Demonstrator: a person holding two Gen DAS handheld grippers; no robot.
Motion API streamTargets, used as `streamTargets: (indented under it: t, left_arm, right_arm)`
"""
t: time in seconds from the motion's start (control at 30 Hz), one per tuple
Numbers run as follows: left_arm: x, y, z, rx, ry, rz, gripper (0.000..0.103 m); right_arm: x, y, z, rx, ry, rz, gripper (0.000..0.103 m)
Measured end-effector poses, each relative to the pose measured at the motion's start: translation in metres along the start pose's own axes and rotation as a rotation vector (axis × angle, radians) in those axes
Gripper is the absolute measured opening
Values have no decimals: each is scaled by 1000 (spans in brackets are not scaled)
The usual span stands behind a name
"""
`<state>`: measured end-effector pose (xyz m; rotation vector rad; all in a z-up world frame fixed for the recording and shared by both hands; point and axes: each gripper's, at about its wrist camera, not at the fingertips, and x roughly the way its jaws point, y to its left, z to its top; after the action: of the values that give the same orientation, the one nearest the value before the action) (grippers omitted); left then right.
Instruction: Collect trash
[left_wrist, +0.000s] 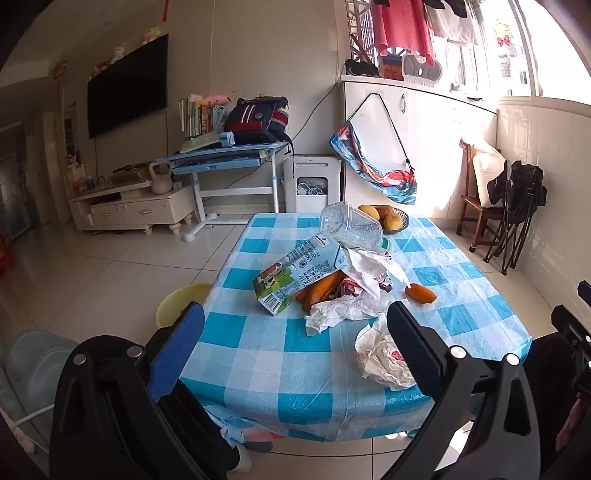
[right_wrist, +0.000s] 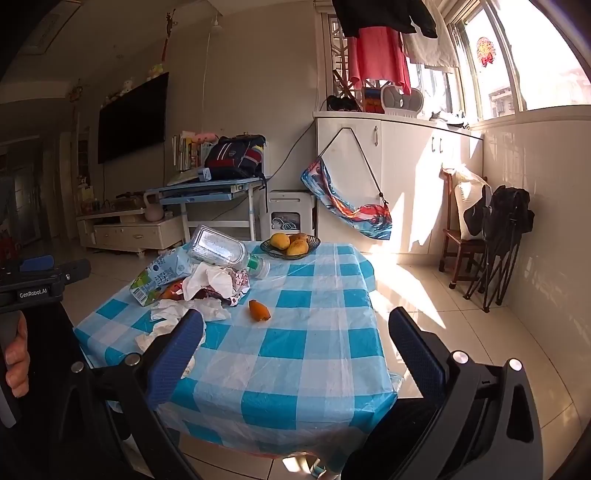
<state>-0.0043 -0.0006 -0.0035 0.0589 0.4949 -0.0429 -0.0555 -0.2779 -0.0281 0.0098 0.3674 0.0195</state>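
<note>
While poised over the near edge of the table (left_wrist: 258, 354), held the left gripper (left_wrist: 295, 310) with jaws spread wide, clasping nothing, blue pad at 9 o'clock and black pad at 3 o'clock. Held the right gripper (right_wrist: 295, 314) likewise, fully parted and empty, tipped slightly downward over the blue-and-white checked cloth. From the left wrist, found a crumpled wrapper (left_wrist: 384, 358) at 3 o'clock, just beside the black pad and partly hidden by it; could not tell whether touching. Further out at 12 o'clock, saw the main heap of trash: crumpled white paper (left_wrist: 343, 310) nearest, a milk carton (left_wrist: 295, 273) lying tilted over orange peelings at 11 o'clock, and a clear plastic bottle (left_wrist: 351, 225) on its side, propped on the heap behind. Spotted one loose orange scrap (left_wrist: 421, 293) at 1 o'clock, near the heap but apart from it. Beyond the bottle, noted a fruit bowl (left_wrist: 400, 221) at the far edge of the table. Down at 10 o'clock, on the floor beside the table, made out a yellow basin (left_wrist: 181, 299). From the right wrist, placed the same heap at 11 o'clock, and at 9 o'clock caught a hand (right_wrist: 14, 350) gripping the other tool's handle.
</note>
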Motion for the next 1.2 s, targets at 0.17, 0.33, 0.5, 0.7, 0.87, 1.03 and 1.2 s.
streamTargets:
  t: [0.17, 0.33, 0.5, 0.7, 0.87, 1.03, 1.2]
  left_arm:
    - [7, -5, -6, 39, 29, 7, 96]
    - [20, -11, -13, 55, 73, 13, 96]
    - [23, -16, -17, 91, 79, 17, 96]
    - [24, -17, -17, 90, 82, 13, 96]
    - [26, -15, -17, 80, 86, 5, 96]
    - [26, -14, -18, 75, 87, 2, 96]
    - [27, -12, -19, 62, 90, -1, 96]
  right_arm:
    - [3, 9, 3, -34, 21, -1, 96]
    - [4, 12, 2, -66, 38, -5, 96]
    - [5, 12, 1, -61, 51, -12, 96]
    - [9, 12, 1, -56, 69, -14, 96]
    - [12, 15, 1, -67, 83, -15, 96]
    - [15, 18, -1, -84, 94, -16, 96]
    - [15, 20, -2, -92, 99, -13, 96]
